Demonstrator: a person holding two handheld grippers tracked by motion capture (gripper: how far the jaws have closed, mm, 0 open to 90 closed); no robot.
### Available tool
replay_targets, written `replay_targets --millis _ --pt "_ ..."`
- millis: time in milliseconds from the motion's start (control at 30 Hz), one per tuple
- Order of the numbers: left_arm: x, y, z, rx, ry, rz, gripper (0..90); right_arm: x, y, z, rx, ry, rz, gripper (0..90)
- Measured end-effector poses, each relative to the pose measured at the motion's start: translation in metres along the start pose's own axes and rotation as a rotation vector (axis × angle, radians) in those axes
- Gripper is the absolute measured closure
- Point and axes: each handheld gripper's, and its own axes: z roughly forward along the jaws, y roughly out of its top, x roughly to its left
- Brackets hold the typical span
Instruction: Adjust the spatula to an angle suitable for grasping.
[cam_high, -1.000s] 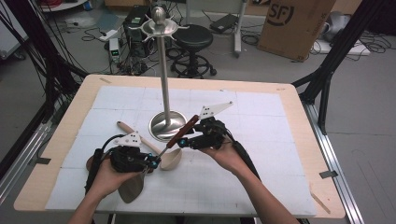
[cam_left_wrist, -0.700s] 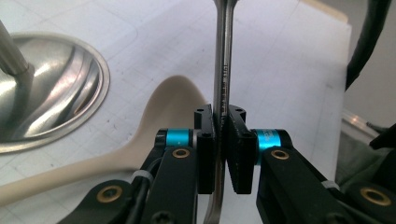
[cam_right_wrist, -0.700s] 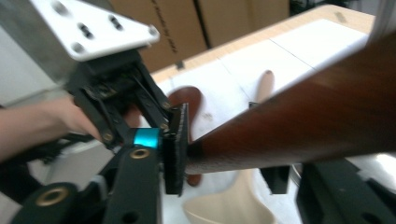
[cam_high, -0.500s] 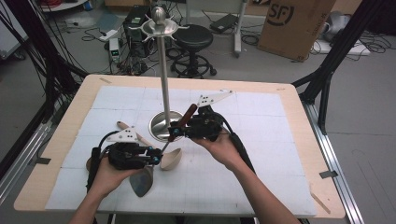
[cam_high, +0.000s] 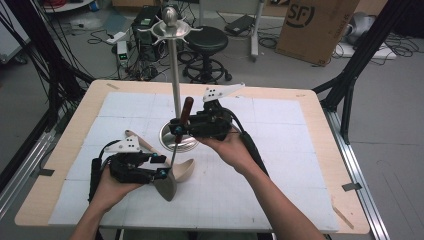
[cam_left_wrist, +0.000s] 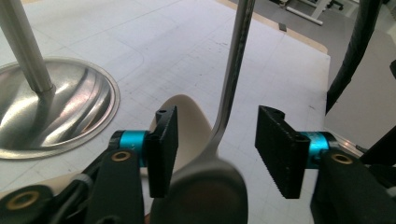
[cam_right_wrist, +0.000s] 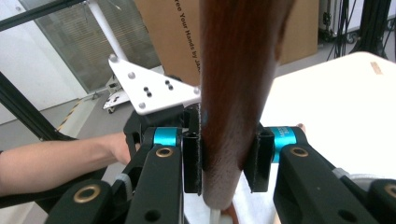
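A metal spoon with a brown wooden handle (cam_high: 186, 109) stands steeply, its bowl (cam_high: 166, 187) low at the table. My right gripper (cam_high: 176, 127) is shut on that handle (cam_right_wrist: 238, 70); its jaws have just been closing and both pads press the wood. My left gripper (cam_high: 161, 166) is open. Its jaws have just been opening, and the spoon's thin neck (cam_left_wrist: 236, 70) rises between the pads without touching them. The bowl (cam_left_wrist: 205, 191) is blurred just in front of my left gripper (cam_left_wrist: 217, 144). A cream spoon (cam_high: 185, 170) lies on the mat beside it.
A tall steel utensil stand (cam_high: 176, 85) with hooks on top rises from a round base (cam_high: 179, 137) just behind both grippers. The table's wooden edge (cam_high: 320, 150) runs along the right. Beyond the table stand a cardboard box (cam_high: 320, 25), a stool (cam_high: 207, 37) and cables.
My right gripper has risen with the wooden handle, tipping the spoon up steeper. My left gripper's jaws have opened off the spoon's bowl end while that hand stayed in place.
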Motion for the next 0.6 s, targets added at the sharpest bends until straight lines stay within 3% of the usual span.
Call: replay_targets --millis 133,600 --pt "0.000 0.000 -0.002 -0.005 0.004 -0.001 42.9 0.005 0.014 0.001 -0.012 -0.003 -0.025 72.5" --pt "0.005 -0.003 -0.008 -0.012 0.055 -0.003 38.3 0.009 0.055 -0.006 -0.058 -0.011 -0.092 72.6"
